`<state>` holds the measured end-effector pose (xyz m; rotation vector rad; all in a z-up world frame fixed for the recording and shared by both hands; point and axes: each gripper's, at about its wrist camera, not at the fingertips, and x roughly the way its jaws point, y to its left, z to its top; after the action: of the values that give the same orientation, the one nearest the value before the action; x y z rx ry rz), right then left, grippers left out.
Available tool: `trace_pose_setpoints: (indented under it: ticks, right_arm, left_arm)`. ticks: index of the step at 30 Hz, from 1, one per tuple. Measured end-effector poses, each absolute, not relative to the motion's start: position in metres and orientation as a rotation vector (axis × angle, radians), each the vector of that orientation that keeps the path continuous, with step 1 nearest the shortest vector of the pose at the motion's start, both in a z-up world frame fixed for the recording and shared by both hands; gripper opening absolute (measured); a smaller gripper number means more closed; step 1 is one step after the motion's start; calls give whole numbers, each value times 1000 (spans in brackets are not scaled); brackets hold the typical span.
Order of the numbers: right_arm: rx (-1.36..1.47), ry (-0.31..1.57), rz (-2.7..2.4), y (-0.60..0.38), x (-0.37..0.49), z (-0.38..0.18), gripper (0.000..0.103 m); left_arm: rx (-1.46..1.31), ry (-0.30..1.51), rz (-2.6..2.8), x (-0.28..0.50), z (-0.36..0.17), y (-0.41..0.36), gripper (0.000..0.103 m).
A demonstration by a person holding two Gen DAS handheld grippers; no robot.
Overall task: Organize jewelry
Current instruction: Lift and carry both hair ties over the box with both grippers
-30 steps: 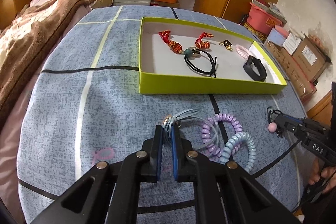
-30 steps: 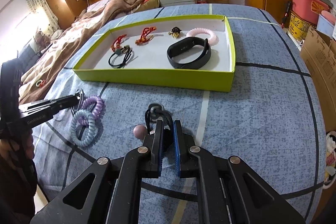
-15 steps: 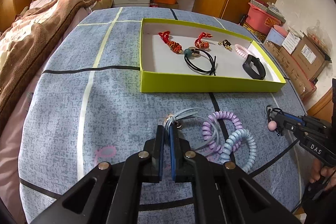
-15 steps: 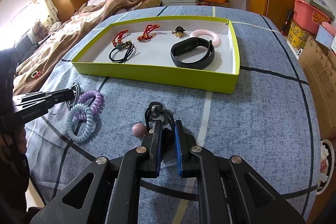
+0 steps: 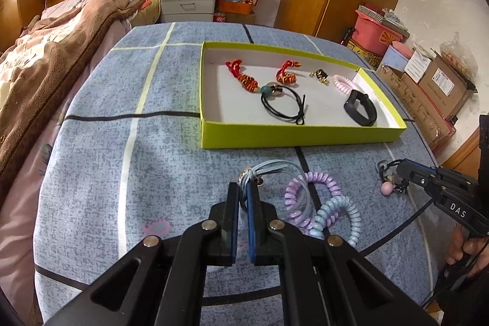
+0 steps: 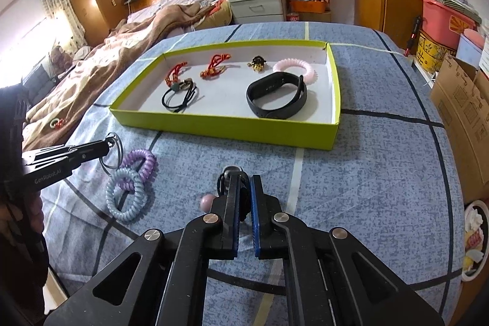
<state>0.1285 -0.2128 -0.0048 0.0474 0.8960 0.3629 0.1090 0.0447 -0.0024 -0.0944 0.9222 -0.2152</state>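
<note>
**Gripping hair ties beside the green tray**

Pinching a pale blue cord loop (image 5: 276, 173), the left gripper (image 5: 243, 197) has its jaws clenched on the cord just short of the green tray (image 5: 290, 136). The right gripper (image 6: 244, 188) has its jaws clamped on a black hair tie with a pink bead (image 6: 208, 201), also on the near side of the tray. Purple (image 5: 298, 188) and light blue (image 5: 336, 216) coil ties lie on the blue checked table (image 5: 152, 158) between the two grippers. Inside the tray rest red knotted charms (image 6: 214, 66), a black band (image 6: 276, 95) and a pink coil (image 6: 293, 67). Beyond the tray stand a bed (image 6: 122, 51) and a grey drawer unit (image 6: 255, 2).
</note>
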Motion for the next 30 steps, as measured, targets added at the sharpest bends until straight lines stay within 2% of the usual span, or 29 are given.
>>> trace_pose_setpoints:
  ticks: [30]
  right_arm:
    - [119, 808, 417, -202, 154, 35, 6]
  left_arm:
    - [-118, 852, -241, 130, 32, 41, 5]
